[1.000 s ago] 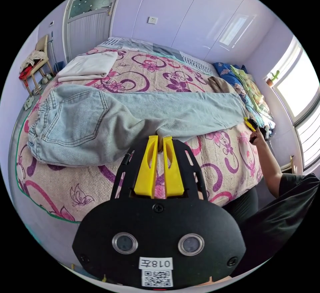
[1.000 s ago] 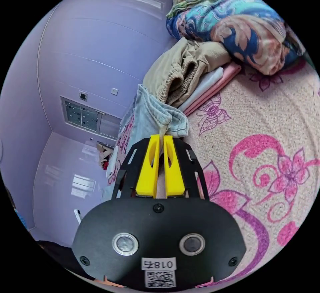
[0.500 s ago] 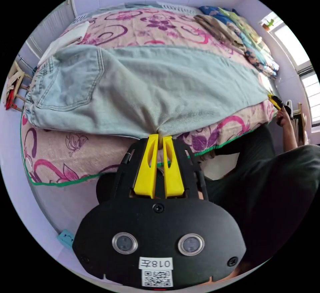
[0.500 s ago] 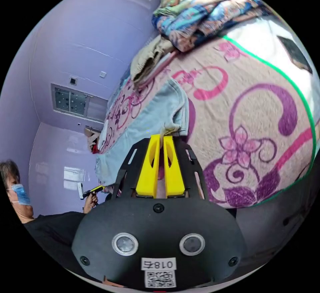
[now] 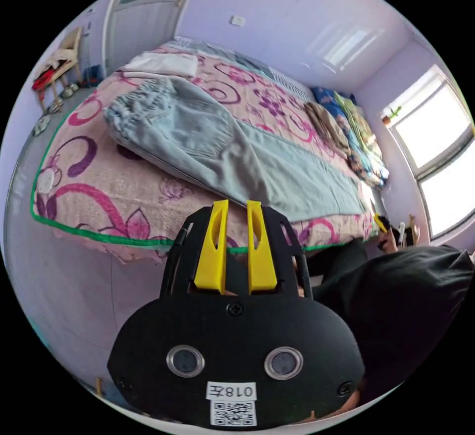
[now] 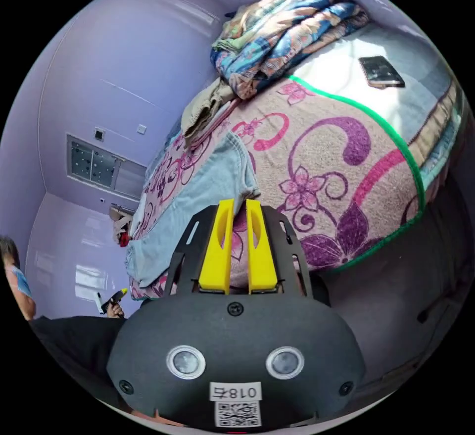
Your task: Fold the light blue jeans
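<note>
Jaws of the left gripper [image 5: 233,203] stand spread with nothing between them, hanging off the bed's [image 5: 74,192] green-trimmed near edge. The jeans [image 5: 222,158] lie flat just beyond that edge, running along it, apart from the jaws, waistband toward the bed's left corner. The right gripper [image 6: 239,202] is parted too, holding nothing; the jeans' hem [image 6: 232,168] lies just past its tips without touching them. Folded clothes [image 6: 208,108] and a quilt [image 6: 287,24] sit further along the bed, and a phone [image 6: 381,71] lies near its far edge.
</note>
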### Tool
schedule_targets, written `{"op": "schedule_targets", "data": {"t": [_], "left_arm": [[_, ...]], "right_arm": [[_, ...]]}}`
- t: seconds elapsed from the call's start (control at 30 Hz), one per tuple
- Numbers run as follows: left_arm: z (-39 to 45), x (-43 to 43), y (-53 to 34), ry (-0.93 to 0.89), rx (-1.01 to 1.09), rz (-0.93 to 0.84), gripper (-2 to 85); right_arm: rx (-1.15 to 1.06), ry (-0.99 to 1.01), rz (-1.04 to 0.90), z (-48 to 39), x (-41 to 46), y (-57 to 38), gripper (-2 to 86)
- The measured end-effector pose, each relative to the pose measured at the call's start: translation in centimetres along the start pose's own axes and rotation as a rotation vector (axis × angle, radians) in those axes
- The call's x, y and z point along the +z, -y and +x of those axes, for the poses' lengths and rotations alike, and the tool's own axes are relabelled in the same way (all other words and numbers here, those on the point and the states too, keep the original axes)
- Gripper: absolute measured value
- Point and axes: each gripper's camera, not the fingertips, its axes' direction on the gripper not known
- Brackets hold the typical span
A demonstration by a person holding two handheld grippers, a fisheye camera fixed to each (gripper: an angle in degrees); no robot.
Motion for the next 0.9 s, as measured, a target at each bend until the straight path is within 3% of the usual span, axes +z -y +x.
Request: {"op": "schedule_targets", "data": {"t": [0.07,0.23,0.37,0.53,0.77,0.9], "left_arm": [[-5.3,-1.9,-0.4,0.059,-0.165,0.185,7.1],[-14.5,0.2,0.8,-0.005,-0.385,0.349,12.5],[-19.6,3.5,2.2,-0.022,-0.512,0.333,17.8],[-22.1,5.9,2.8,0.033,-0.504,0.261,13.7],[-22.5,2.9,-4.7,0.103,-0.461,0.429,7.9],[-25.9,4.1,-9.5,-0.061,-0.586,0.521,7.2]], "right_arm": [[-0.138,0.016,0.009,-3.5,0.4,-0.5,6.1],[-0.579,0.220,-0.194,-19.5,11.4,-0.5,8.0],[-0.825,0.352,-0.381,-31.7,22.8,-3.1,8.2],[-1.152,0.191,-0.557,-45.1,38.8,-9.0,8.3],[-1.474,0.019,-0.734,-50.7,48.0,-15.4,7.3],[-1.532,0.036,-0.843,-51.0,49.6,-17.0,3.5]]}}
